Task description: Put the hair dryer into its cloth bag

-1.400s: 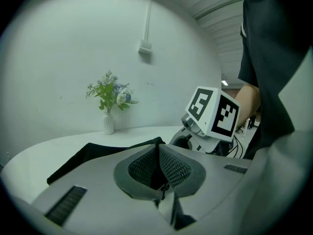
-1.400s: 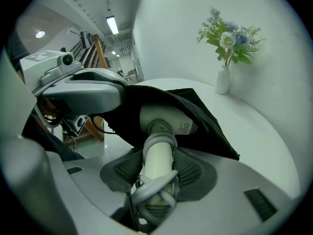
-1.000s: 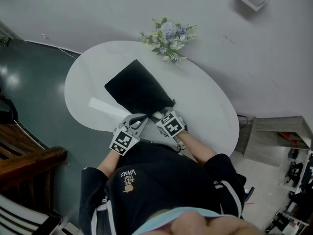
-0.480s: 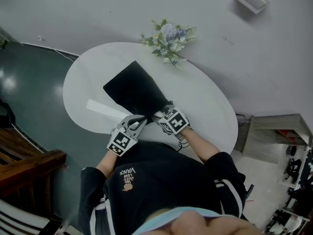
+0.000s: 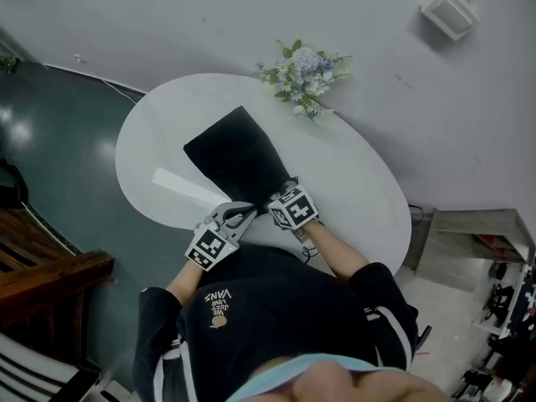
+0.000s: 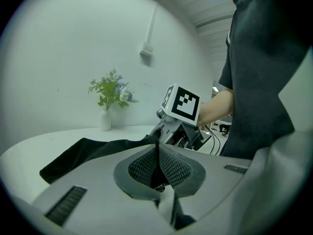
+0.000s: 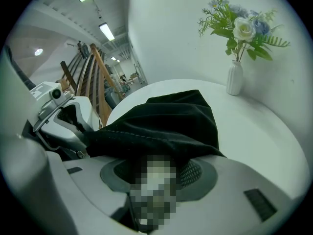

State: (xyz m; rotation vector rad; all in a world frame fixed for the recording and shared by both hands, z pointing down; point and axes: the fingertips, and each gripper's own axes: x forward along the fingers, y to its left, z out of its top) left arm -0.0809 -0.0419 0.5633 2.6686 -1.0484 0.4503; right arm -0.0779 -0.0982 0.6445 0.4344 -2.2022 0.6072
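A black cloth bag (image 5: 239,159) lies on the white oval table (image 5: 356,178), its mouth toward the person. My left gripper (image 5: 244,213) is shut on a thin fold of the bag's edge (image 6: 157,148). Just to its right, my right gripper (image 5: 273,201) is shut on the bag's mouth, and the dark cloth (image 7: 166,121) drapes over its jaws (image 7: 156,164). Each gripper shows in the other's view: the right gripper (image 6: 181,126) and the left gripper (image 7: 63,116). No hair dryer shows in any view; the bag bulges slightly.
A vase of flowers (image 5: 306,69) stands at the table's far edge, against the wall. A flat white strip (image 5: 186,188) lies left of the bag. Wooden furniture (image 5: 42,275) stands at the left and a low cabinet (image 5: 469,241) at the right.
The right gripper has shifted slightly along the bag's mouth, toward the left gripper. Both grips on the cloth hold, and the bag lies as before.
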